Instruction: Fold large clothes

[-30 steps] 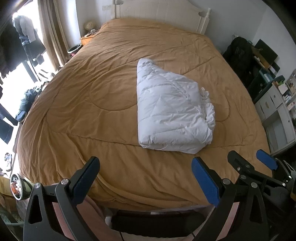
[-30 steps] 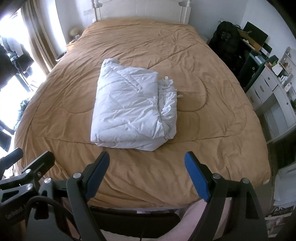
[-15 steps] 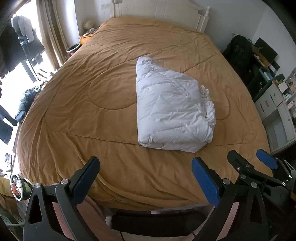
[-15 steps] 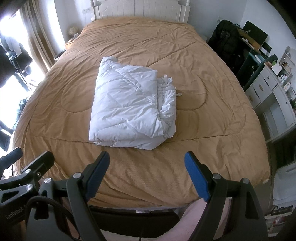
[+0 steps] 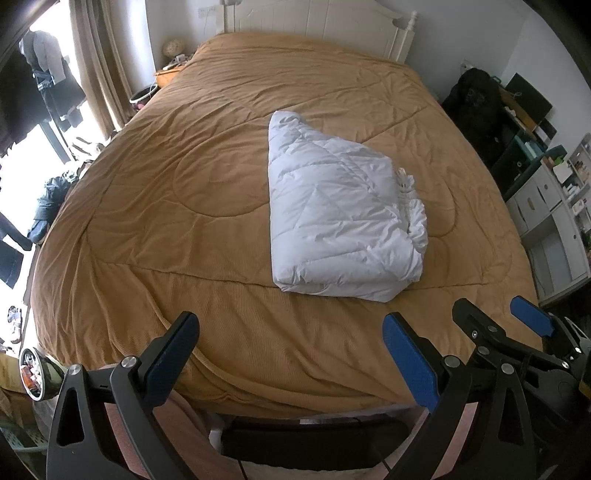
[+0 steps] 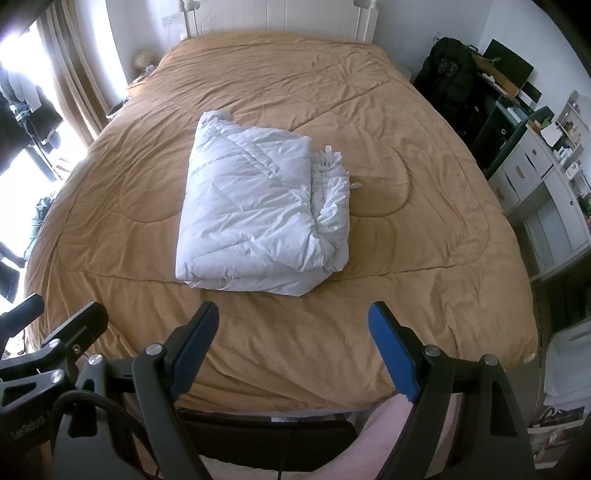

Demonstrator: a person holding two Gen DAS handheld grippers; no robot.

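Folded white quilted down garment [image 5: 340, 218] lies in a thick rectangular bundle on the tan corduroy bedspread [image 5: 177, 206], roughly at the middle of the bed and a little toward the foot. Its smooth folded face is up, the far corner tapers to a point toward the white wooden headboard [image 5: 317, 26], and the gathered, crumpled edges bunch along its right side. Seen from the right wrist camera, the same bundle [image 6: 255, 214] sits on the bedspread [image 6: 424, 206] with a few white ties or tabs sticking out of the ruffled edge.

Both tools are held back at the foot of the bed, well apart from the garment and touching nothing. The left gripper [image 5: 291, 354] stands with its black, blue-padded fingers spread wide and nothing between them. The right gripper [image 6: 291, 347] is likewise spread wide and empty; it also shows at the right edge of the left view, just beside the left one.

Around the bed: brown curtains [image 5: 96, 74] by a bright window on the left, a black jacket or bag [image 6: 448, 70] piled against the right wall, and a white cabinet with drawers [image 6: 535, 177] farther along that side. A wooden nightstand [image 5: 170, 74] stands at the head of the bed on the left.
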